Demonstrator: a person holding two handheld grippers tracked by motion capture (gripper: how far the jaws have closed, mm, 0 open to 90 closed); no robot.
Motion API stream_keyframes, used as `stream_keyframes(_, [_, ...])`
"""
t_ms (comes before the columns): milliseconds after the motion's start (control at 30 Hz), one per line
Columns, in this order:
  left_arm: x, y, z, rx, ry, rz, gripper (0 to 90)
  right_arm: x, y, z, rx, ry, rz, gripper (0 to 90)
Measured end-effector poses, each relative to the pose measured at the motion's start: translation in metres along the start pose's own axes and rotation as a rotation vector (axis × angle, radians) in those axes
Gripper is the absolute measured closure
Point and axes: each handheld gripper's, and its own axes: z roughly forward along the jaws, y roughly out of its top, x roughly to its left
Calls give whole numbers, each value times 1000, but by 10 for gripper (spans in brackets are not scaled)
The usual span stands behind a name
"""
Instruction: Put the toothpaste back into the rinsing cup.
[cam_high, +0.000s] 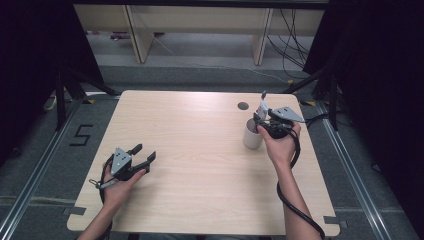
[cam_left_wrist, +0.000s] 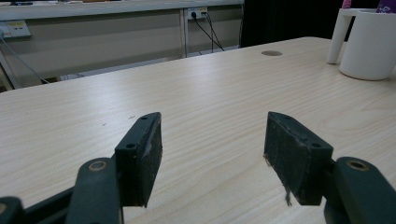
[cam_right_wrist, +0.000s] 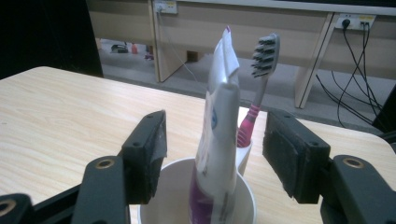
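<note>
A white cup (cam_high: 252, 135) stands at the right of the wooden table (cam_high: 200, 165). A white and purple toothpaste tube (cam_right_wrist: 219, 116) stands upright in the cup (cam_right_wrist: 161, 175). Behind it a pink toothbrush (cam_right_wrist: 264, 60) rises with its dark bristles up. My right gripper (cam_right_wrist: 212, 149) is open, one jaw on each side of the tube, and the pads are clear of it. In the high view the right gripper (cam_high: 260, 120) hovers over the cup's rim. My left gripper (cam_high: 143, 154) rests low at the near left, open, with nothing between its jaws (cam_left_wrist: 212, 140). The cup (cam_left_wrist: 371, 44) stands far off to its right.
A round cable hole (cam_high: 243, 106) lies in the tabletop just behind the cup. Bare wood stretches between the two hands. Beyond the far edge stand pale desk legs (cam_high: 140, 35), loose cables (cam_high: 290, 35) and black curtains on both sides.
</note>
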Motion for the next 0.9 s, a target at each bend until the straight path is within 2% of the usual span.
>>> stream_keyframes(100, [0,0,0,1,0,-1,370,-1,0,-3,6,3,-20,390])
stream_keyframes(133, [0,0,0,1,0,-1,370,0,-1,-5,12,10,-4,388])
stream_keyframes(167, [0,0,0,1,0,-1,370,-1,-1,-5,8,17,-14,386])
stream_keyframes(200, [0,0,0,1,0,-1,370,0,-1,-7,17,6,-8,384])
stream_keyframes(233, [0,0,0,0,0,-1,370,-2,-2,-8,3,6,-34,382])
stream_keyframes(267, [0,0,0,-1,-1,-1,370,-1,-2,-10,18,15,-9,380])
stream_keyframes(300, [1,0,0,-1,-1,-1,370,-2,-2,-12,18,7,-33,379])
stream_keyframes(333, [1,0,0,0,-1,-1,370,0,-4,-13,16,21,-5,377])
stream_keyframes(433, [1,0,0,-1,-1,-2,369,-1,-5,-18,29,18,-7,373])
stream_keyframes(500, [1,0,0,1,0,-1,369,-2,-7,-22,19,17,-29,373])
stream_keyframes(533, [1,0,0,1,0,-1,369,-1,-8,-24,21,24,-9,372])
stream_keyframes(633, [0,0,0,0,0,0,369,-3,-9,-30,23,18,-37,372])
stream_keyframes(700, [0,0,0,-1,1,-2,369,-1,-11,-34,27,19,-13,370])
stream_keyframes(733, [0,0,0,-2,1,-1,369,-2,-11,-35,23,30,-29,370])
stream_keyframes(833, [0,0,0,1,1,-2,369,-2,-13,-42,22,22,-16,370])
stream_keyframes(900, [0,0,0,-2,1,-2,369,-4,-15,-44,14,27,-39,370])
